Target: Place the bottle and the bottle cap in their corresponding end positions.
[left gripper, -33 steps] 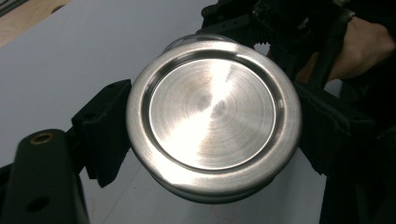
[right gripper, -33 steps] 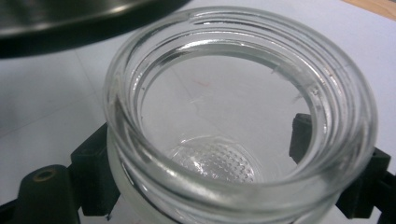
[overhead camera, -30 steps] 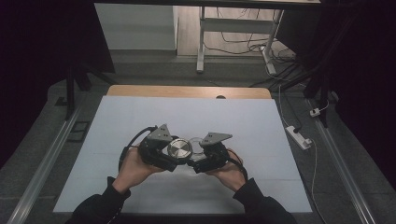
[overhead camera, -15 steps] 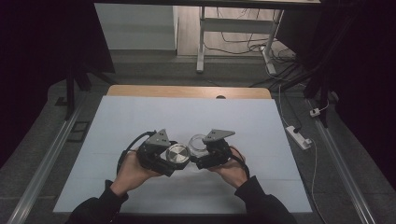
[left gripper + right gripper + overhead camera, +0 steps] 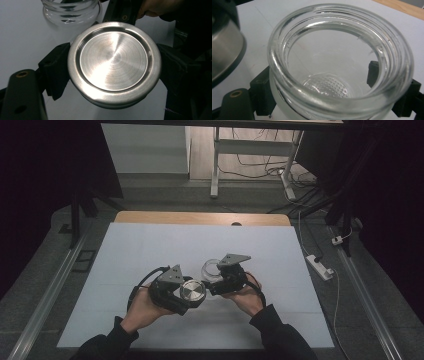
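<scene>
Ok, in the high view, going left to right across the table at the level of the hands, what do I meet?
Left gripper → metal lid in it → glass jar → right gripper holding the jar → white power strip on the floor beyond the table's edge.

Bare white table (image 5: 150,250) all round the hands: open passage left, right, toward the far wooden edge. Only crowding at centre: steel lid (image 5: 192,291) in left gripper (image 5: 186,293) just beside glass jar (image 5: 211,269) in right gripper (image 5: 216,279); narrow gap between them.
</scene>
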A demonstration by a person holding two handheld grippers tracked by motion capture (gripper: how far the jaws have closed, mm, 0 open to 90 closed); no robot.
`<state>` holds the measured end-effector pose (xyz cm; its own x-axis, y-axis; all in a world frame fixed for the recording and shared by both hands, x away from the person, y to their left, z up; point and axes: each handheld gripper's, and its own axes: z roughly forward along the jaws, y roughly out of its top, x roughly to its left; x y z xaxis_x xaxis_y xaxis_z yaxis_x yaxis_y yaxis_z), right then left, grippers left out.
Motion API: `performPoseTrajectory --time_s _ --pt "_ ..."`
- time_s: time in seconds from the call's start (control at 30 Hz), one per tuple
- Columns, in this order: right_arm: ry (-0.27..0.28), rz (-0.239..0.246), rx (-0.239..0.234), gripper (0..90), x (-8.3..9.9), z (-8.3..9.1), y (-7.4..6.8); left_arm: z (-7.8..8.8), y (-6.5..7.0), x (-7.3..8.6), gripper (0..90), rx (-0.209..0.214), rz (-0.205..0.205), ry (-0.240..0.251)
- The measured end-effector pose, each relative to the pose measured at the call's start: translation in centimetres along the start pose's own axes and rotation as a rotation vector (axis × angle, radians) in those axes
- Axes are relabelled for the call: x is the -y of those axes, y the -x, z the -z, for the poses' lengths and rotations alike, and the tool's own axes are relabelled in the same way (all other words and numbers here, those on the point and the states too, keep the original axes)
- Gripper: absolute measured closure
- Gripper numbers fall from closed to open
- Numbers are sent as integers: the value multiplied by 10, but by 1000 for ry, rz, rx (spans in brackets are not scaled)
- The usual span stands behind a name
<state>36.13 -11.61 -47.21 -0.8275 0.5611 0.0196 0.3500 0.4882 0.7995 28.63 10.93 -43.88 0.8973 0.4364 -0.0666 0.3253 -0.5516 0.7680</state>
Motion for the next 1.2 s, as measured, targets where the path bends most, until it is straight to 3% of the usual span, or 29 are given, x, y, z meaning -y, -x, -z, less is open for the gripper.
performPoseTrajectory --time_s 0.4,0.6,1.2 --pt "7 -11 23 146 -6 -8 11 -18 7 12 186 17 -23 -23" --pt "10 -16 34 146 -12 -16 15 -30 9 20 185 19 -7 -27" --pt "-8 -31 84 146 -19 -51 34 -60 8 32 186 -5 -8 -39"
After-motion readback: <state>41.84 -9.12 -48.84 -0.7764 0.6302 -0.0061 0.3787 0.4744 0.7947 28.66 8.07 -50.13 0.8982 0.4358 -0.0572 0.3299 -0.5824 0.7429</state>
